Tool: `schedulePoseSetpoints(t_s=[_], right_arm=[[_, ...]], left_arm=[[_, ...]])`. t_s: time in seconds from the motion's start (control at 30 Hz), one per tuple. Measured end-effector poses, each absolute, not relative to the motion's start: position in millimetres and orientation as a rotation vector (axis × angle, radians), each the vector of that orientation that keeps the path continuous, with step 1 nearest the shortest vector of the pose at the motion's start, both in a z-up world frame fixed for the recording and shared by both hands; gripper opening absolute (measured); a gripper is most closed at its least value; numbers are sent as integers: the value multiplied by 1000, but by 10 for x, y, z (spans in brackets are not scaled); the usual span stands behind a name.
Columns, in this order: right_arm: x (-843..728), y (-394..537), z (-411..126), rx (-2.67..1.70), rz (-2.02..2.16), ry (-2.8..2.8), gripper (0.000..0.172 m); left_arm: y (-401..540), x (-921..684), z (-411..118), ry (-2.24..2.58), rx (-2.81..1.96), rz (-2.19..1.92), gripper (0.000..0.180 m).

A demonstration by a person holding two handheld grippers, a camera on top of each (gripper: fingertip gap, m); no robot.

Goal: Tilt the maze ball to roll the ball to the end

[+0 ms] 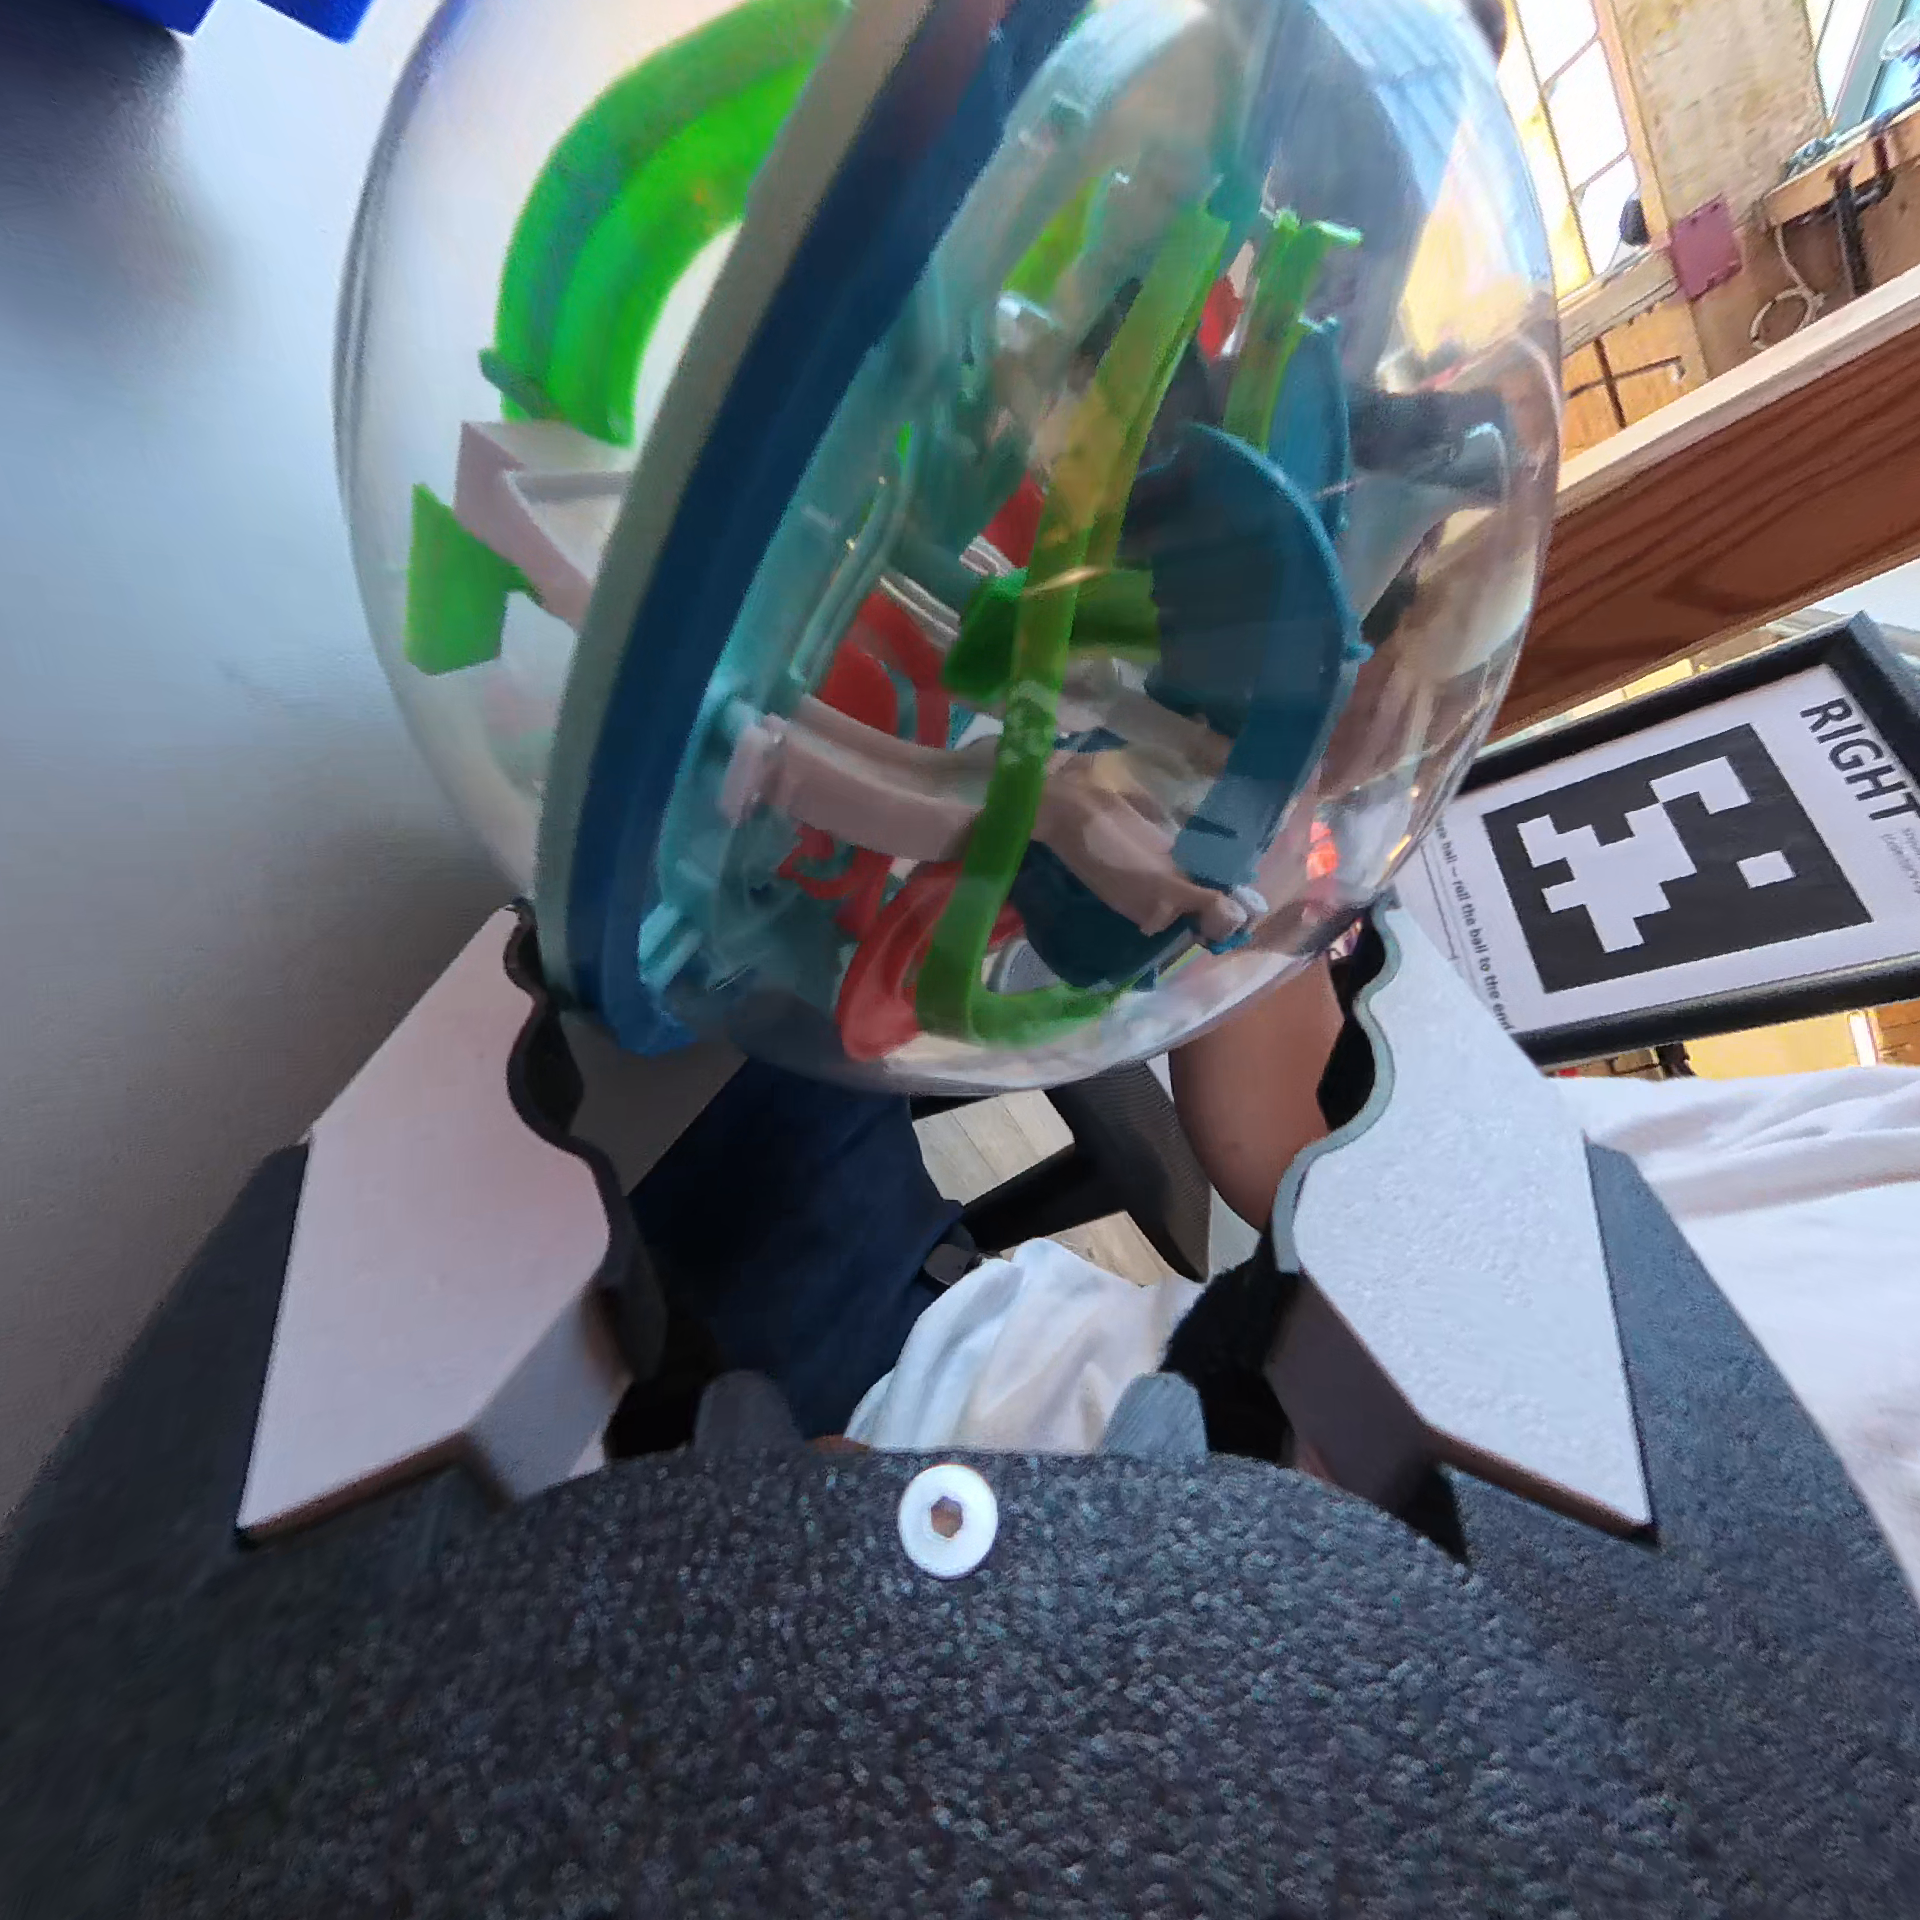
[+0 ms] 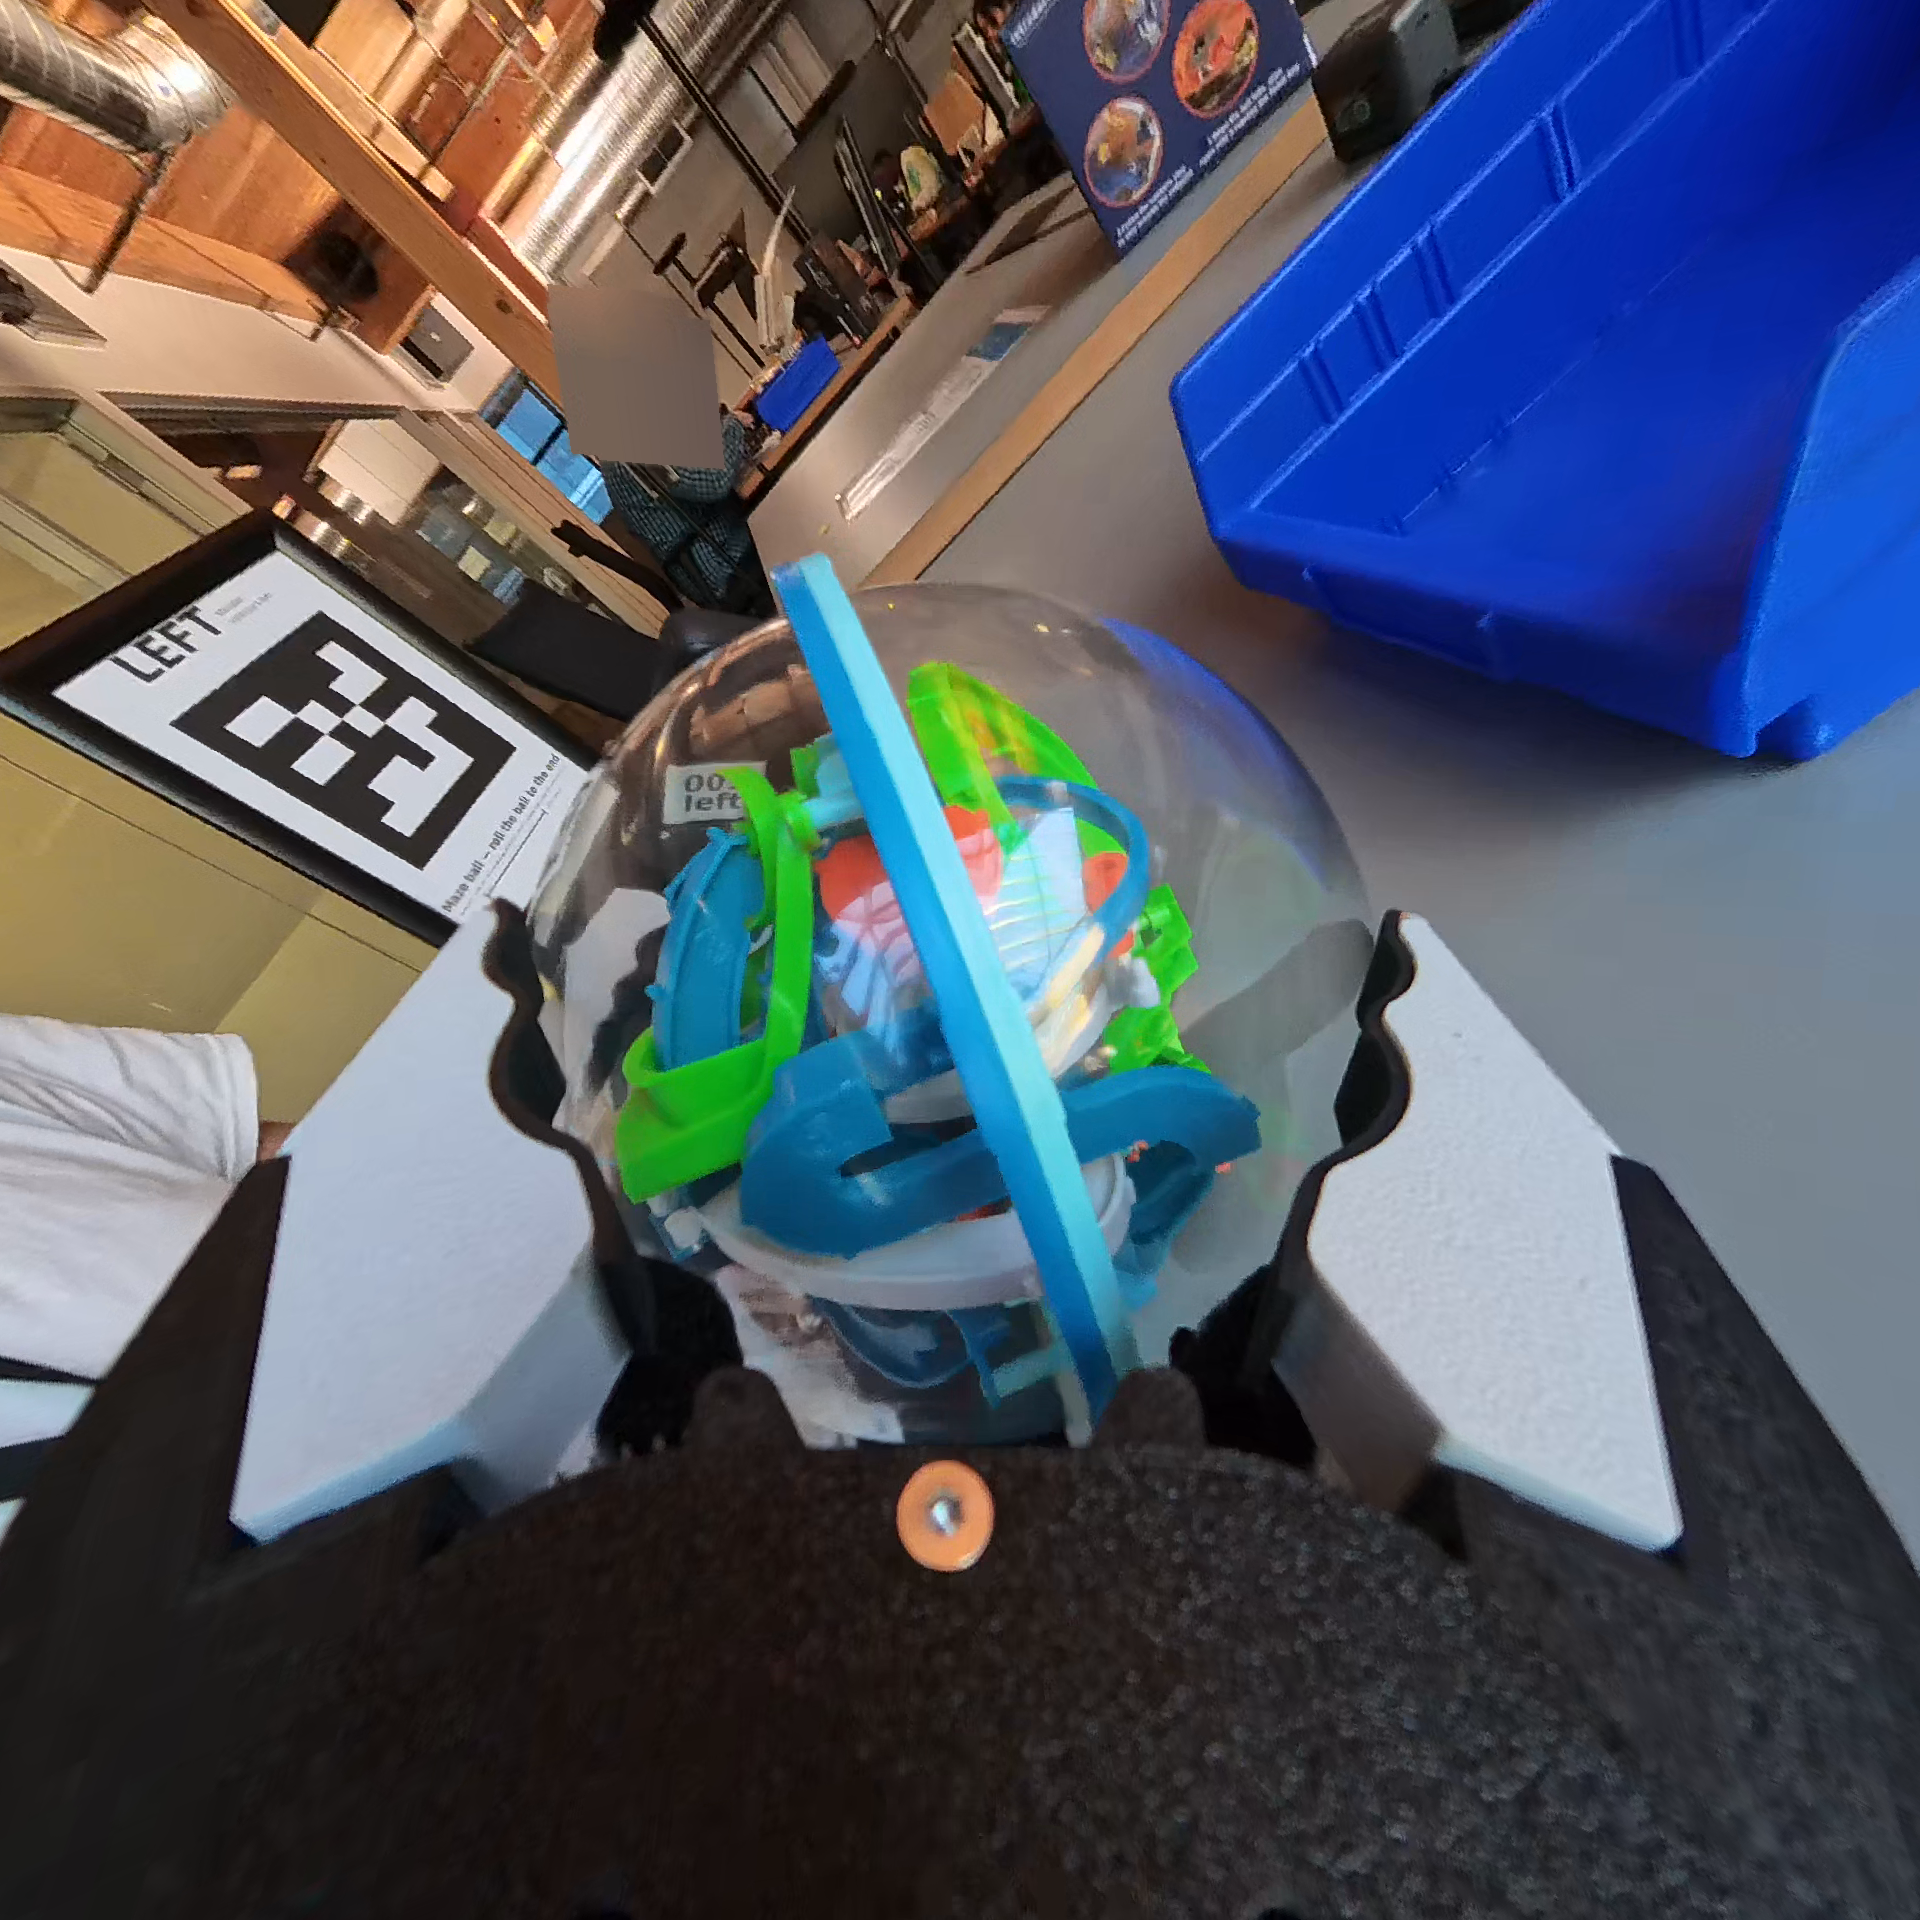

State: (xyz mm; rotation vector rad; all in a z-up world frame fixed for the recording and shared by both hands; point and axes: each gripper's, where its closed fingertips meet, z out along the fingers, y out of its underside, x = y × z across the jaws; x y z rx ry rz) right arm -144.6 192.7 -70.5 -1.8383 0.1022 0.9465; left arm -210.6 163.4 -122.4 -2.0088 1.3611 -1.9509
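The maze ball [image 1: 935, 520] is a clear sphere with a blue ring around it and green, blue, red and pale tracks inside. It is held off the grey table between both grippers. My left gripper [image 1: 951, 956] is shut on it; its fingertips [image 1: 488, 1039] press on the ring and the sphere's lower part. In the right wrist view the maze ball [image 2: 935, 987] sits deep between the jaws of my right gripper [image 2: 945, 966], with both pads [image 2: 1382, 1039] against the shell. The ring runs steeply tilted. I cannot pick out the small ball inside.
A large blue bin [image 2: 1558, 416] stands on the grey table [image 2: 1662, 1039] to the right. A black-framed marker card shows beside the ball in each view [image 1: 1683, 831] [image 2: 312, 748]. A person's white sleeve [image 2: 104, 1143] is at the left. Workshop shelves lie behind.
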Motion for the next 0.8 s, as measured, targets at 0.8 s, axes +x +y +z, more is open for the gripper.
schedulePoseSetpoints(t_s=[0.8], right_arm=[[-1349,1783,-683,-1789,1083,-171,147]], left_arm=[[1918,-1610,-684,2254,-1308,-1594,150]])
